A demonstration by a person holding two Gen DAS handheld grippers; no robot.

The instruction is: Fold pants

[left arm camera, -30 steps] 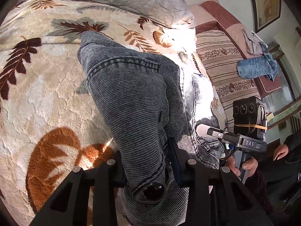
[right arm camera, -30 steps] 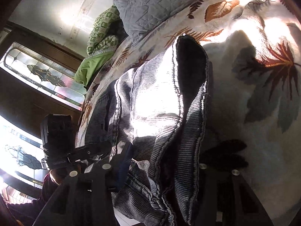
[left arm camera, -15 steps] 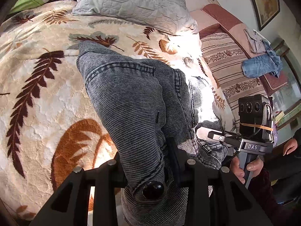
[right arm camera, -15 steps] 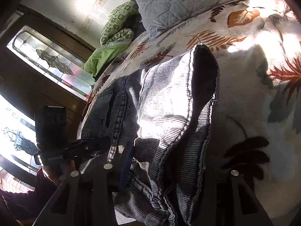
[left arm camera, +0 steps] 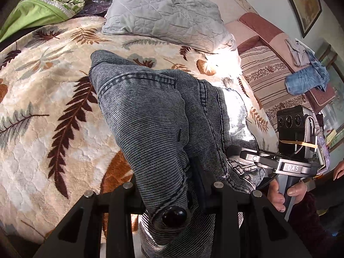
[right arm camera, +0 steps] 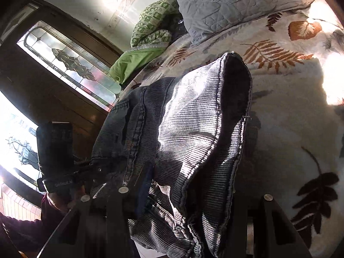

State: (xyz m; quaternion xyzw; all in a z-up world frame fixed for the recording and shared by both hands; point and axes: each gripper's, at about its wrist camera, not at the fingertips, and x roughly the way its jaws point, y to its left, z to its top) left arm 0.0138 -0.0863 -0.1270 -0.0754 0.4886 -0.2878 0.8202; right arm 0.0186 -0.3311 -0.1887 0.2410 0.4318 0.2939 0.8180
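Grey striped denim pants (left arm camera: 150, 116) hang over the bed's leaf-print blanket (left arm camera: 43, 111), lifted by both grippers. My left gripper (left arm camera: 169, 185) is shut on the pants at the waistband, by its black button (left arm camera: 173, 216). My right gripper (right arm camera: 189, 193) is shut on the other side of the pants (right arm camera: 193, 133), with cloth bunched between its jaws. The right gripper also shows at the right of the left wrist view (left arm camera: 279, 165). The left gripper shows at the left of the right wrist view (right arm camera: 58, 172). The pants' far end touches the blanket.
A grey quilted pillow (left arm camera: 167, 15) and a green quilt (left arm camera: 43, 8) lie at the bed's head. A striped sofa (left arm camera: 273, 81) with blue clothes (left arm camera: 305, 81) stands to the right. A stained-glass window (right arm camera: 64, 64) is to the left.
Both grippers have pulled back and up with the pants. More of the blanket, the pillow and the green quilt has come into view.
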